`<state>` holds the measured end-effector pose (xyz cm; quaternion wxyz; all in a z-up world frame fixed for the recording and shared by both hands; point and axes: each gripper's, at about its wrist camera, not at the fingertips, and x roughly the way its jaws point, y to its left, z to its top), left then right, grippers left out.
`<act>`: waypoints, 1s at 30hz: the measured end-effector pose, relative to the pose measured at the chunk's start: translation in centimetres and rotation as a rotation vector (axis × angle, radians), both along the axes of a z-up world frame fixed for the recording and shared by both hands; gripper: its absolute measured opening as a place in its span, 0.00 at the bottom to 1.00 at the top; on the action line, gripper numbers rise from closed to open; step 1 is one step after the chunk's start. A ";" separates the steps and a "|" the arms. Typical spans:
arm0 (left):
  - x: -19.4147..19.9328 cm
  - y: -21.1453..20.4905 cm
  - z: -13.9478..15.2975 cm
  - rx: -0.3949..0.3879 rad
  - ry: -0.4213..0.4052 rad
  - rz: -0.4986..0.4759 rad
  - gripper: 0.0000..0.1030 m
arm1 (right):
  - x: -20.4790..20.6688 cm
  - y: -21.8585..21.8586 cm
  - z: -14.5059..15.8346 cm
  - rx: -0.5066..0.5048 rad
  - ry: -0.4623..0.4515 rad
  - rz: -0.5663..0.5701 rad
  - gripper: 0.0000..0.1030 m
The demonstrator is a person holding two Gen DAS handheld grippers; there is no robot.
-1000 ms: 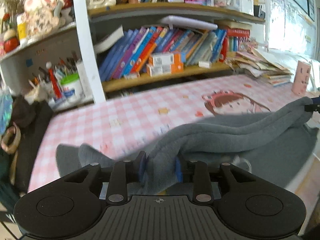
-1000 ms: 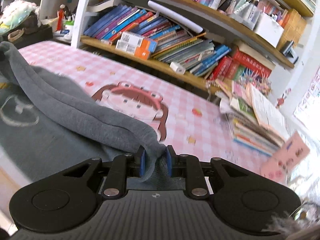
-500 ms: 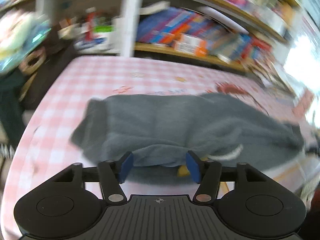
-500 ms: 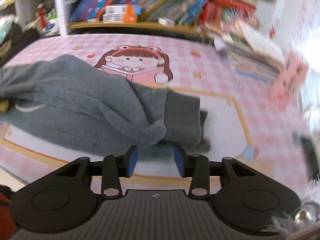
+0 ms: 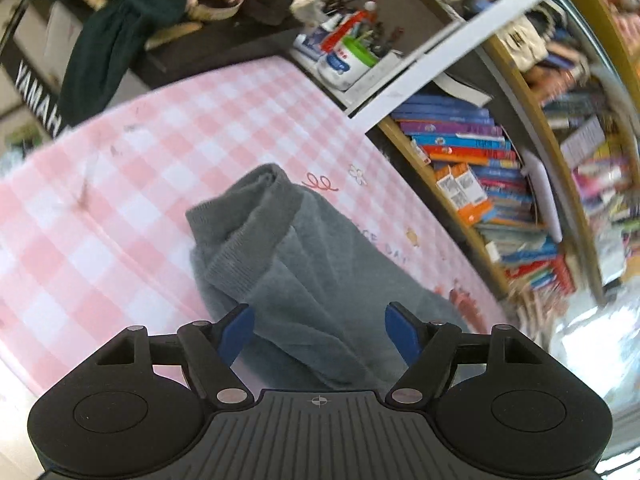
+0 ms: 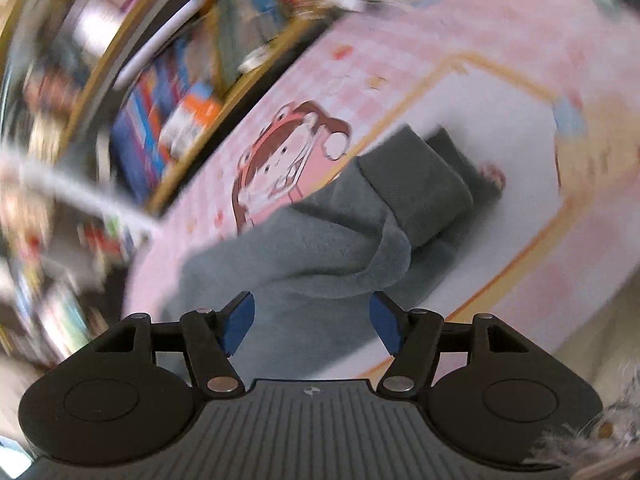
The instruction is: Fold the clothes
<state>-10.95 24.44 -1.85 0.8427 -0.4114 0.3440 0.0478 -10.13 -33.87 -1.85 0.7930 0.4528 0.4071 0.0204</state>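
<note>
On the lower shelf at the back of the desk stands a white tub with a green lid, and beside it pens and tubes stick up in a cluster; their holder is too blurred to make out. The bookshelf past the white upright is packed with leaning books.

The grey garment lies in a long rumpled bundle on the desk, on the pink checked cloth. Its ribbed cuff end is rolled over at the far tip in the left wrist view. The left gripper hangs over the near part of the bundle with its jaws spread wide and nothing between them; the fabric lies below the gap. The right gripper is likewise released, jaws wide apart, above the other stretch of the same grey garment, whose folded ribbed hem lies just beyond on the white panel of the mat, beside the cartoon girl print.

To the left of the bundle the checked cloth runs bare to the desk's near edge. On the right side the white panel is bare out to its orange border, near the desk's edge. The right wrist view is heavily blurred.
</note>
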 end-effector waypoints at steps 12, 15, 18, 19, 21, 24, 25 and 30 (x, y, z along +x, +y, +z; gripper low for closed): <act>-0.3 0.3 -0.5 -0.123 -0.030 0.045 0.71 | 0.9 -1.9 -3.9 0.233 0.227 -0.335 0.47; -0.6 0.8 -1.1 -0.231 -0.046 0.067 0.70 | 0.6 -2.0 -4.0 0.207 0.235 -0.331 0.46; -0.4 0.9 -2.0 -0.305 -0.021 0.090 0.69 | 0.6 -2.1 -4.1 0.198 0.239 -0.330 0.45; -0.3 0.8 -2.3 -0.317 -0.009 0.092 0.69 | 0.7 -2.1 -4.3 0.194 0.244 -0.331 0.45; -0.2 0.4 -2.6 -0.334 0.009 0.089 0.69 | 1.1 -2.1 -4.3 0.176 0.246 -0.325 0.45; 0.2 -0.2 -3.0 -0.352 0.024 0.070 0.69 | 1.8 -2.1 -4.5 0.158 0.252 -0.316 0.44; 0.5 -0.3 -3.2 -0.351 0.030 0.067 0.69 | 2.1 -2.1 -4.6 0.150 0.258 -0.312 0.42; 2.0 -0.1 -4.6 -0.376 0.081 0.111 0.69 | 3.8 -2.3 -3.0 0.069 0.203 -0.302 0.05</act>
